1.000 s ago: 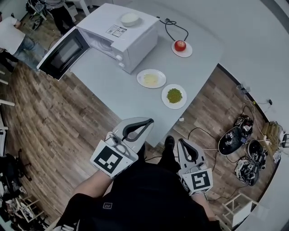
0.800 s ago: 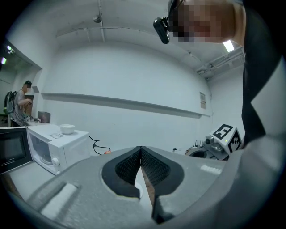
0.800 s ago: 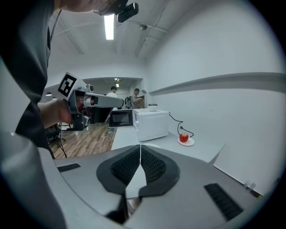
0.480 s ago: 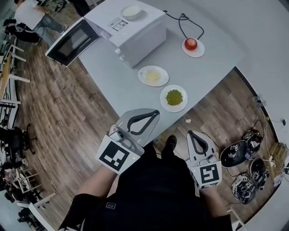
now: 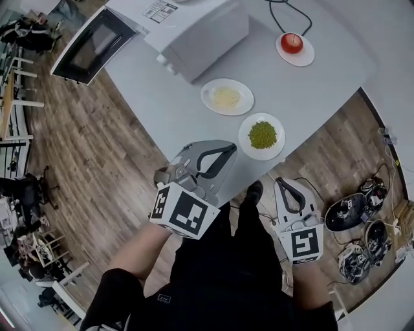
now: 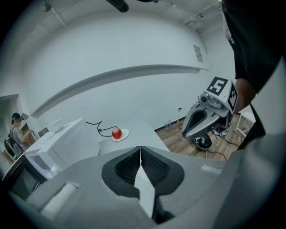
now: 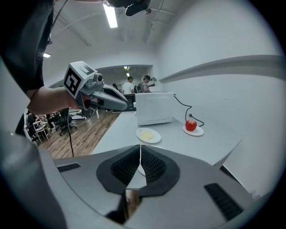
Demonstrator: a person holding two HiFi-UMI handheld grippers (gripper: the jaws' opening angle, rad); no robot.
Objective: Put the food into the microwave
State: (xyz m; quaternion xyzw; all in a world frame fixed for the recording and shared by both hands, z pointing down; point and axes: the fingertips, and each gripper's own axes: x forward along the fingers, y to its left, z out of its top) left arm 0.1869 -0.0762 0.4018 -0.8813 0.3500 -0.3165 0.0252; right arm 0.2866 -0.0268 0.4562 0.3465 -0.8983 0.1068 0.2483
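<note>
The white microwave (image 5: pixel 194 29) stands at the table's far side with its door (image 5: pixel 90 45) swung open to the left. In front of it lie a plate of yellow food (image 5: pixel 227 97) and, nearer to me, a plate of green food (image 5: pixel 262 136). A red apple (image 5: pixel 292 42) rests on a small plate at the far right. My left gripper (image 5: pixel 231 150) is shut and empty, its tips over the table's near edge, left of the green plate. My right gripper (image 5: pixel 279 182) is shut and empty, just off the table edge below that plate.
A black power cord (image 5: pixel 284 10) lies on the table beside the apple. Cables and black gear (image 5: pixel 356 213) clutter the wooden floor to the right. Chairs and people (image 5: pixel 26 32) are off to the far left, beyond the open door.
Both grippers have come forward and down toward the table's near edge. The left one has rolled, and its tips now reach over the tabletop. Both stay shut.
</note>
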